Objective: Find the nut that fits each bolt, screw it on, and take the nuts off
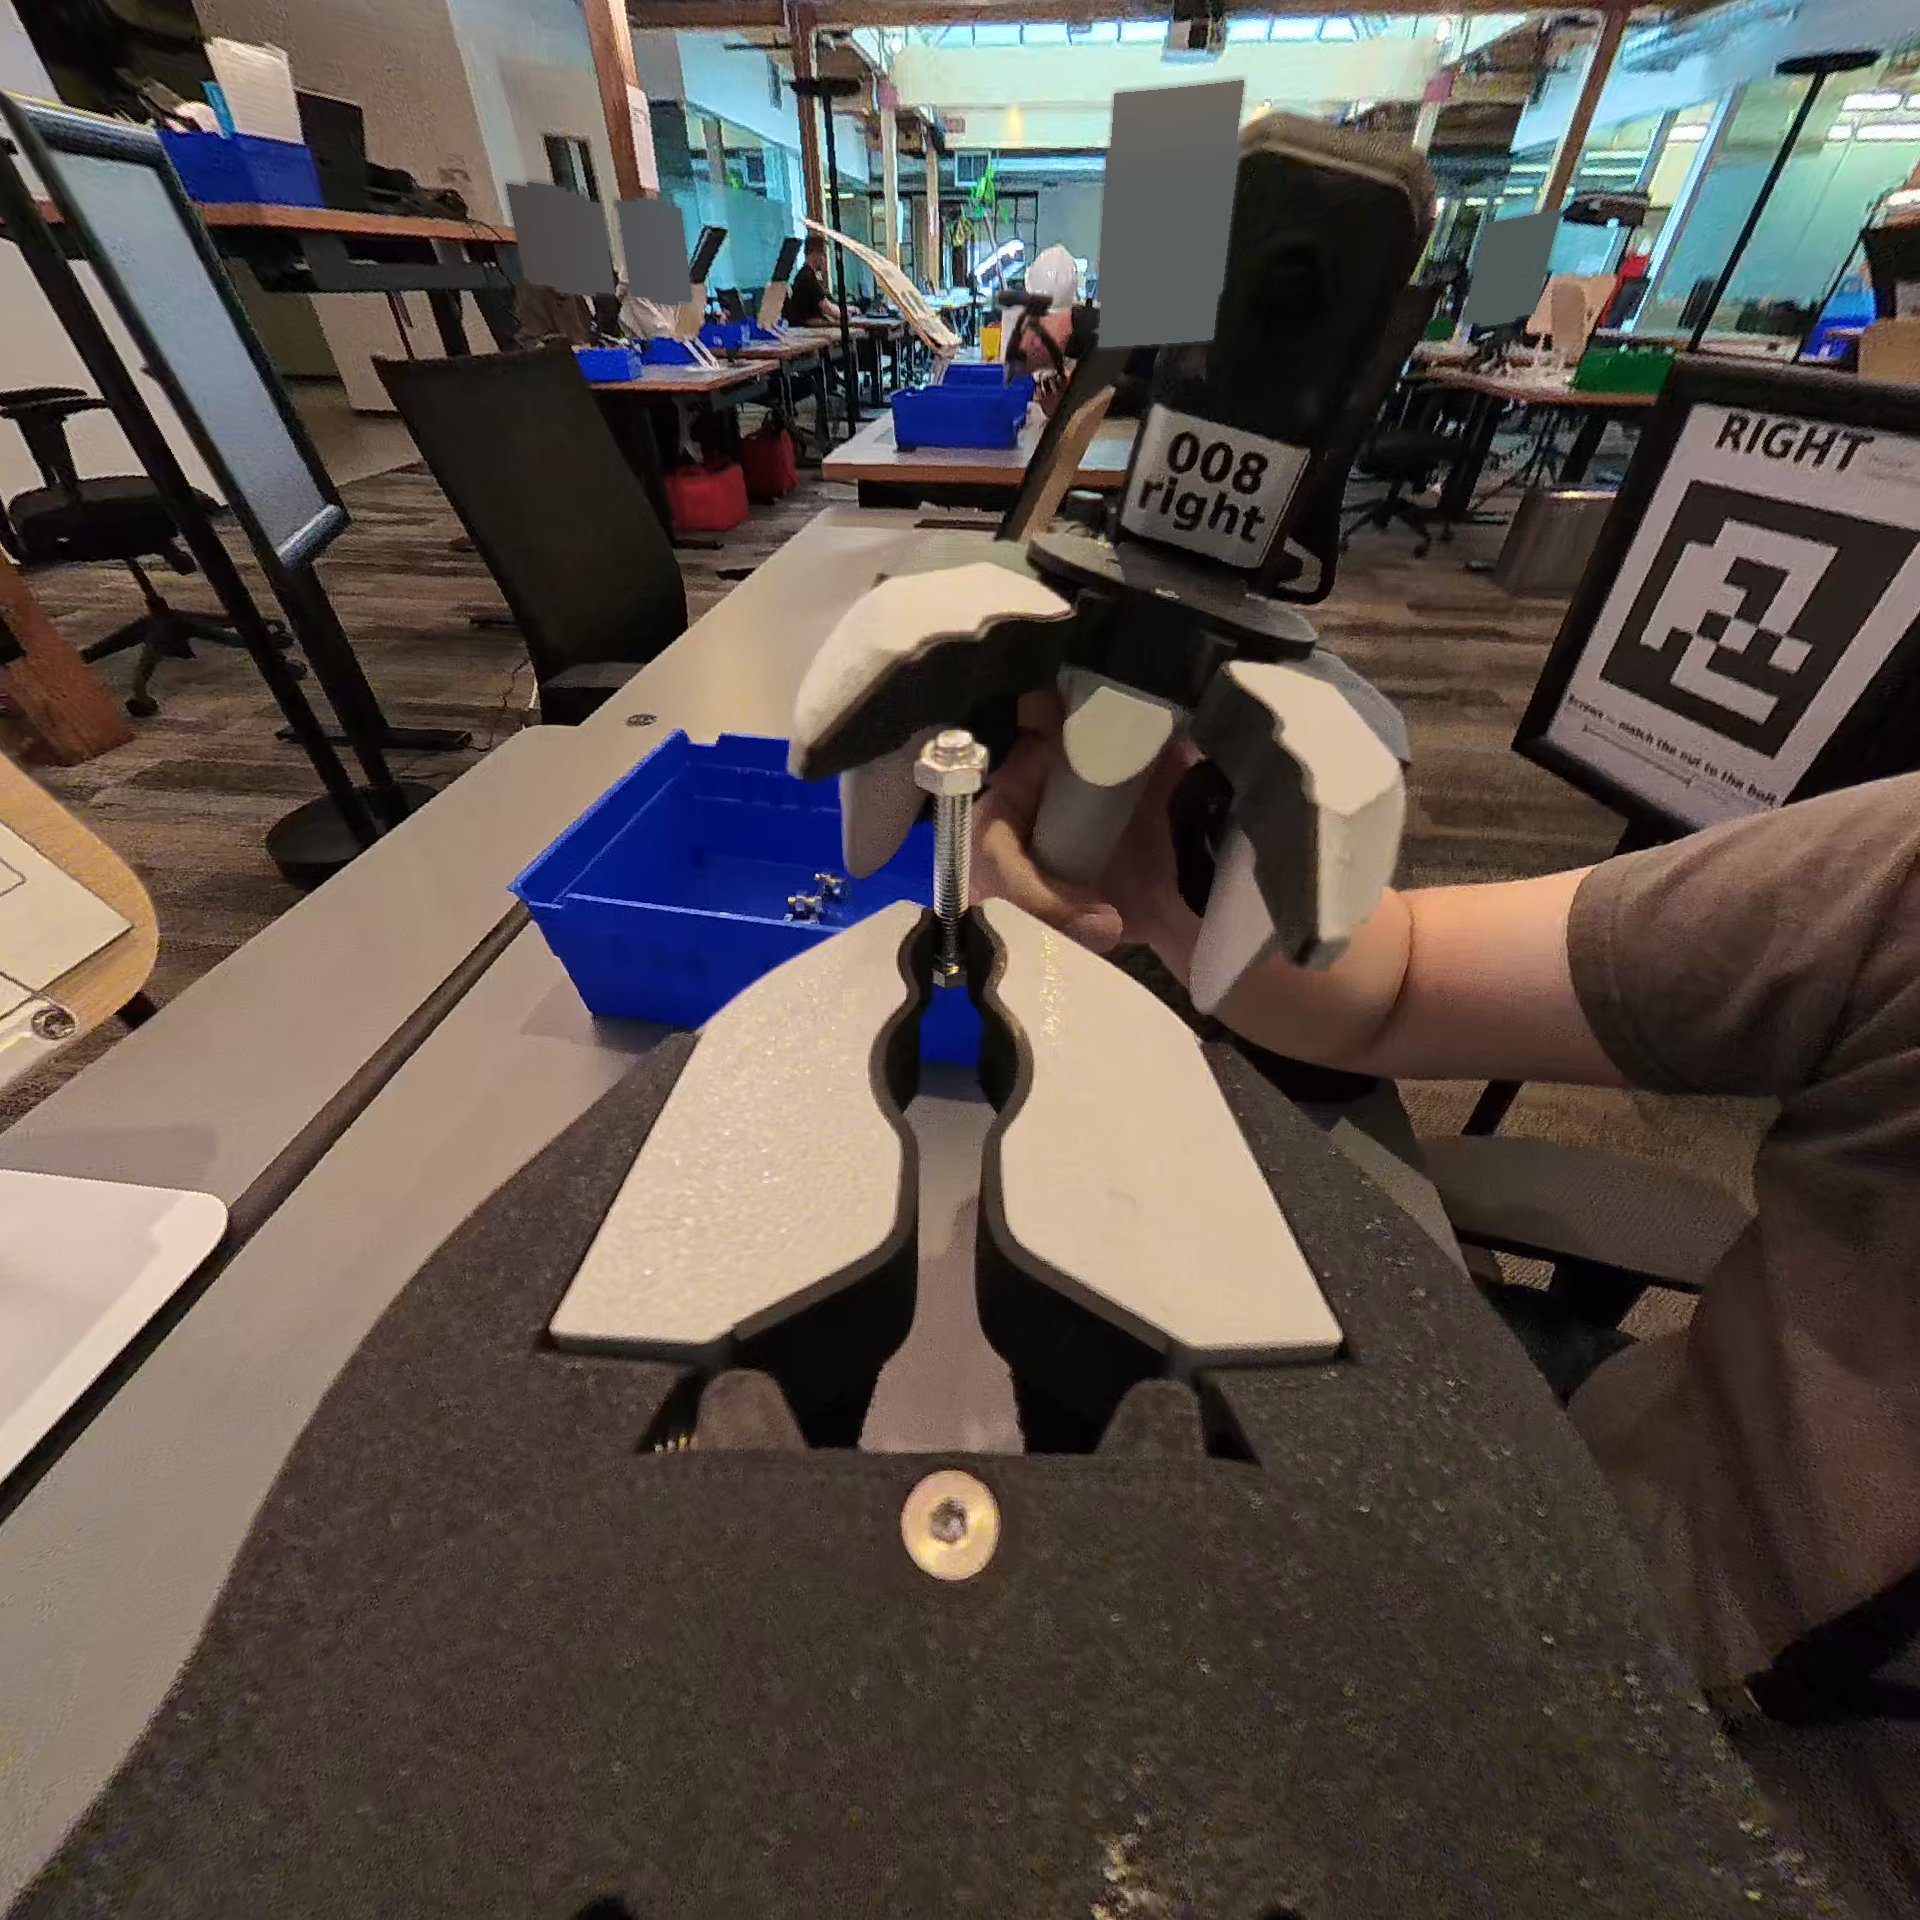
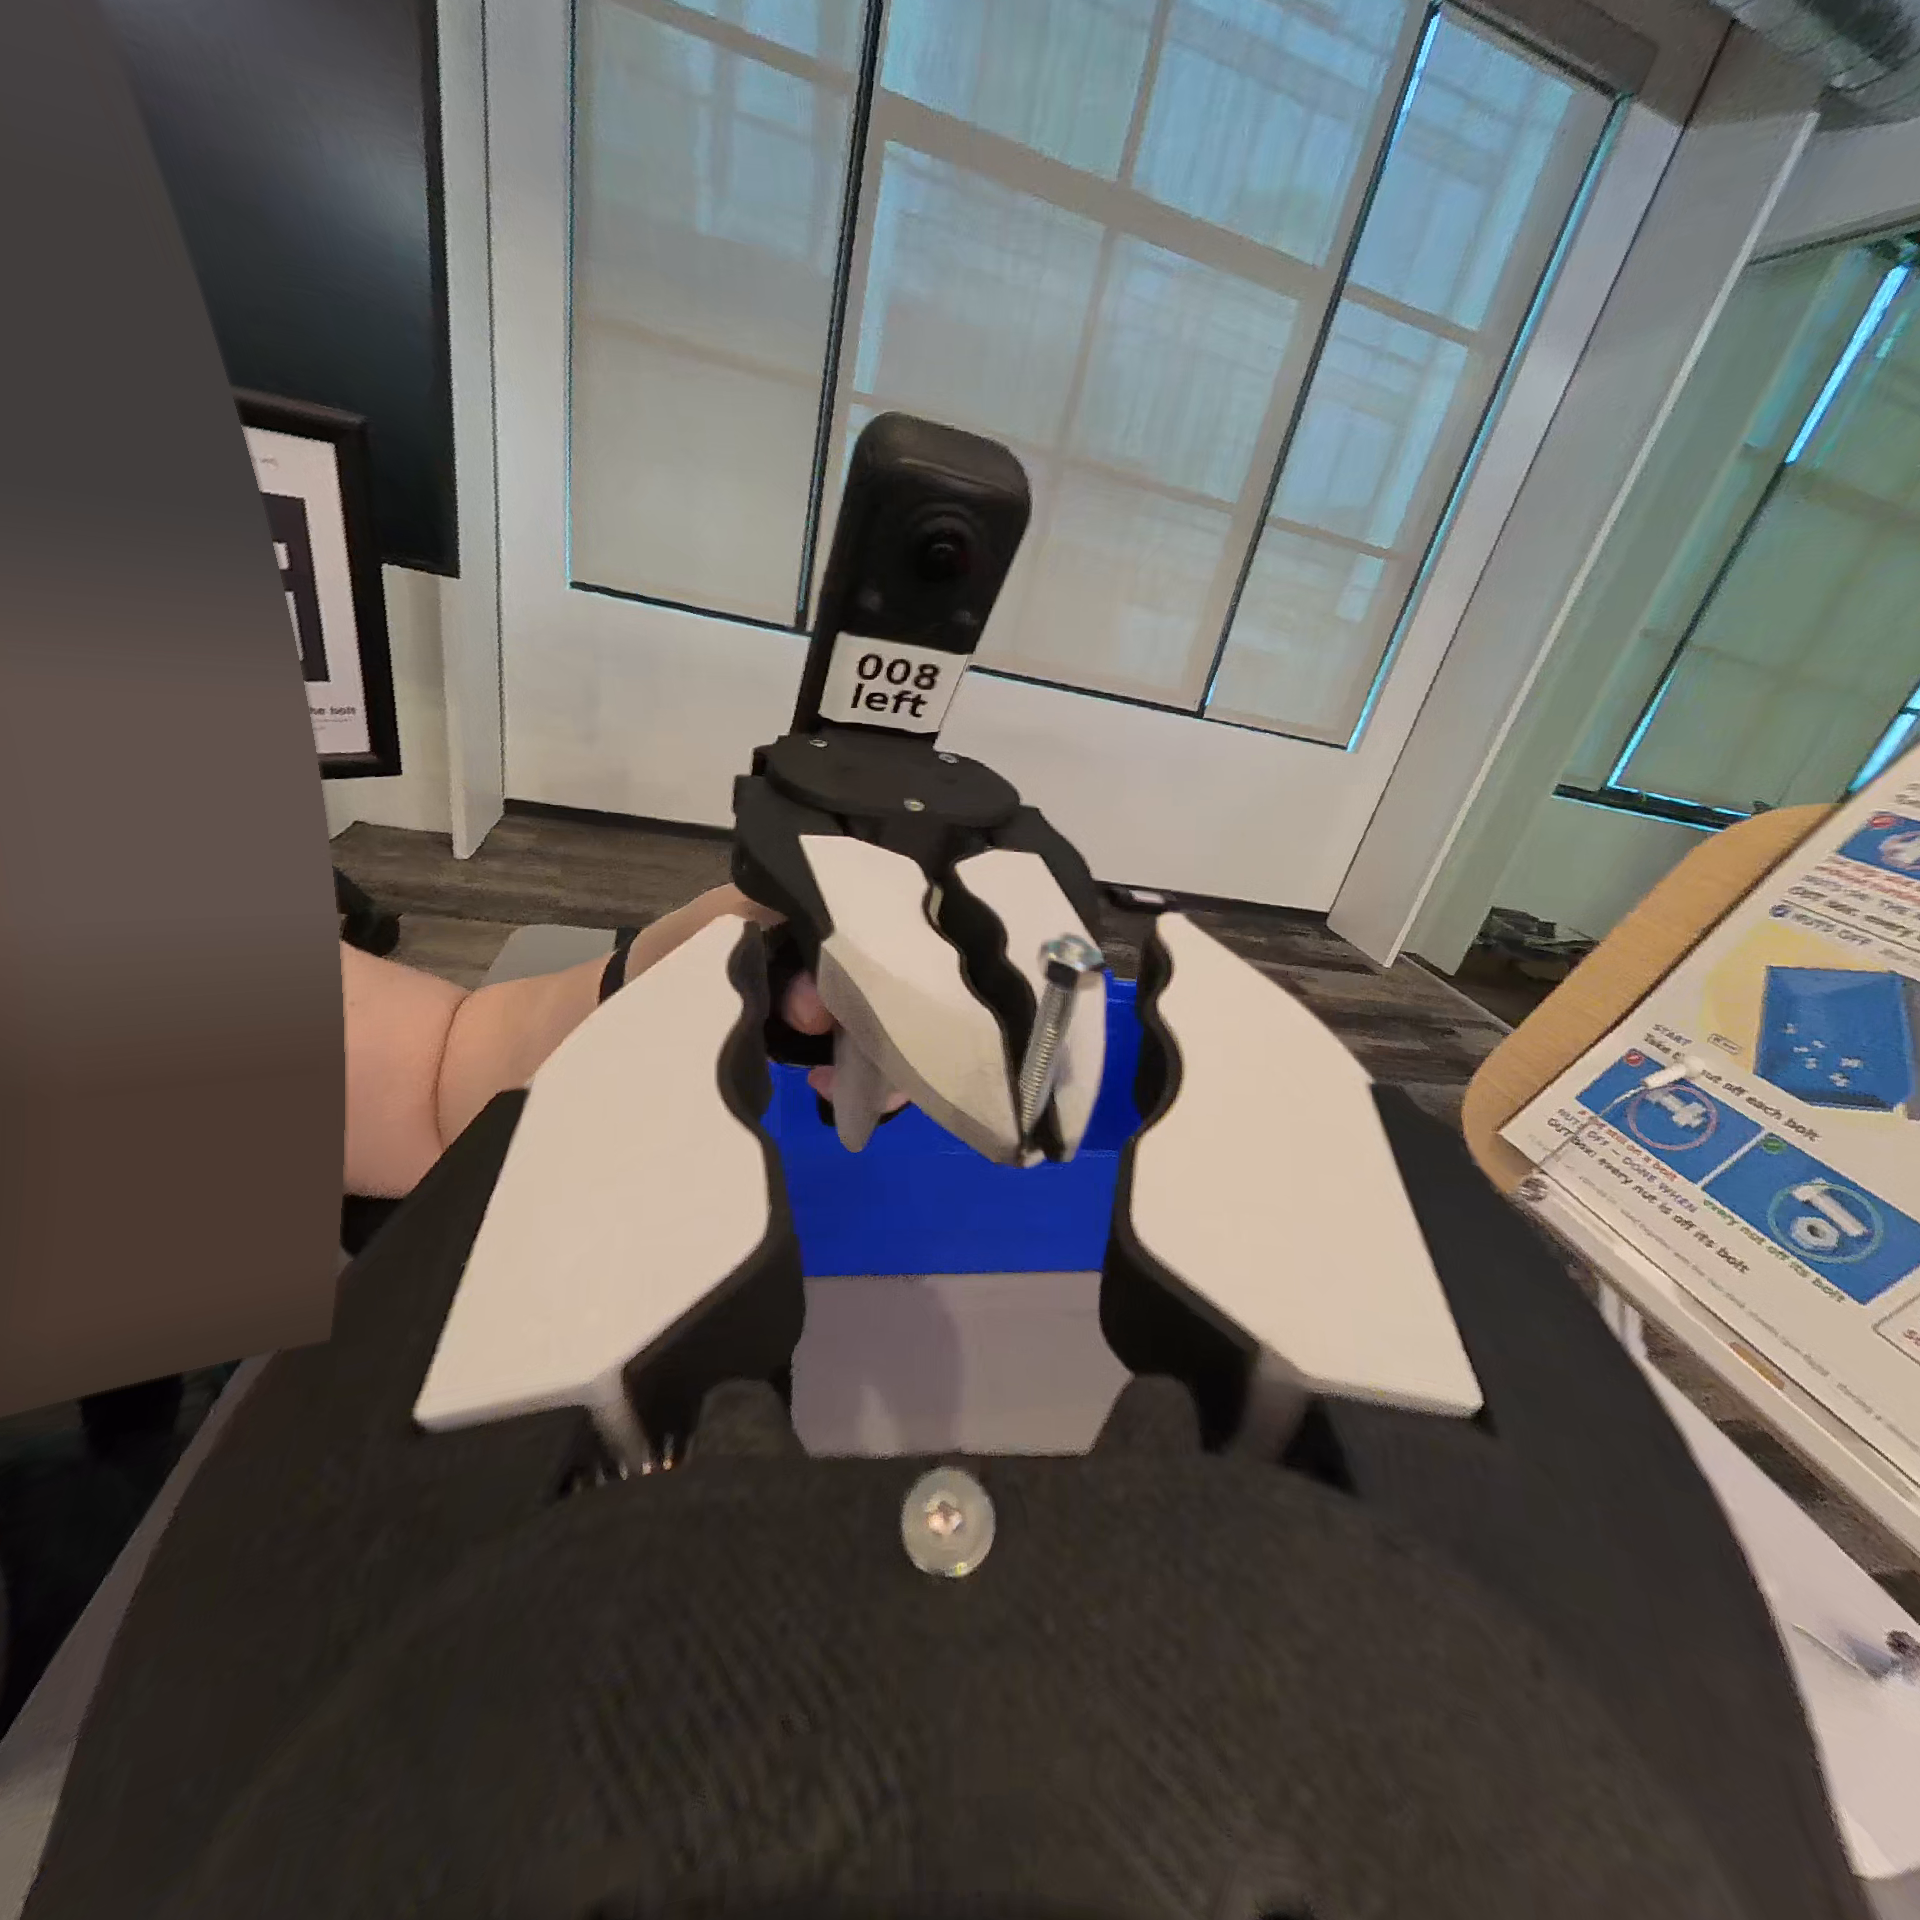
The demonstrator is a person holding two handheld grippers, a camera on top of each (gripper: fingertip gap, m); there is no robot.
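Note:
My left gripper [image 1: 951, 940] is shut on the lower end of a silver bolt [image 1: 951, 852], which stands upright with its hex end [image 1: 951, 762] on top. My right gripper [image 1: 1049, 920] is open and empty and faces the left one, with one finger [image 1: 883, 790] just beside the bolt's top. In the right wrist view my own right gripper [image 2: 945, 935] is spread wide around the left gripper [image 2: 1029, 1143] and the bolt [image 2: 1049, 1049]. A blue bin [image 1: 623, 914] sits on the table behind and below, with a few small metal parts [image 1: 810, 899] inside.
The grey table [image 1: 312, 1039] runs forward. A framed sign with a black-and-white marker [image 1: 1745, 613] stands at the right. An instruction sheet [image 2: 1714, 1091] lies on a wooden board. A black chair [image 1: 530, 520] and a board on a stand [image 1: 177, 312] are at the left. My left and right fingertips are right by each other.

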